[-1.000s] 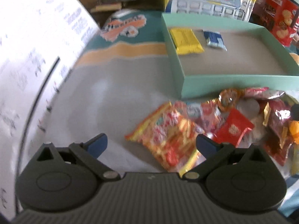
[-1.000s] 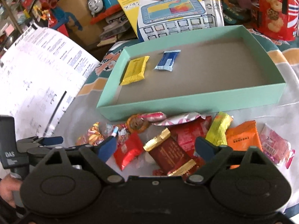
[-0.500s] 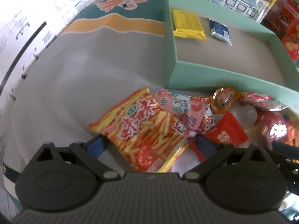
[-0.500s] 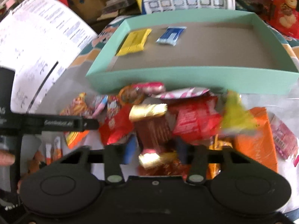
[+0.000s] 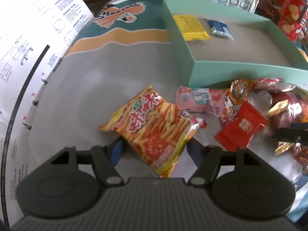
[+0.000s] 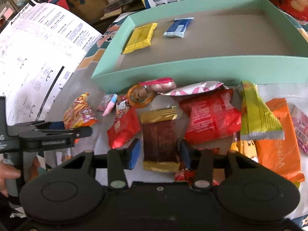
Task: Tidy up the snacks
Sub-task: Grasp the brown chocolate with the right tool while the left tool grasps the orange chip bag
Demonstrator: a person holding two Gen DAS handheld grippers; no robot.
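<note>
Tray: mint-green box (image 6: 202, 67) at twelve o'clock in both wrist views, floor mostly bare
Already sorted: yellow packet (image 6: 140, 37) and blue packet (image 6: 178, 28) lie side by side, apart, in the tray's far corner, toward eleven o'clock in the right wrist view
Left to sort: loose heap of snacks on the table just in front of the tray's near wall, including a red packet (image 6: 210, 118), a green-yellow packet (image 6: 258, 115), an orange packet (image 6: 279, 148), a small red sachet (image 5: 241, 128) and pink sweets (image 5: 198, 100); by this count the task is judged barely begun
Left gripper (image 5: 154, 150): jaws closing, one on each side of the french-fry snack bag (image 5: 154, 123); the bag lies between them at the heap's nine o'clock edge, and whether the pads yet press it cannot be told
Right gripper (image 6: 157, 152): jaws opening slightly, the brown gold-ended bar (image 6: 159, 140) between them at six o'clock; the right pad meets the bar's edge, a sliver of gap shows at the left pad, so a firm grip cannot be confirmed
Hand: a person's fingers (image 6: 9, 173) on the left tool's handle, nine o'clock edge of the right wrist view
Remaining steps, judged: lift both pieces, carry them over the near wall, lay them beside the two packets, repeat for the heap
</note>
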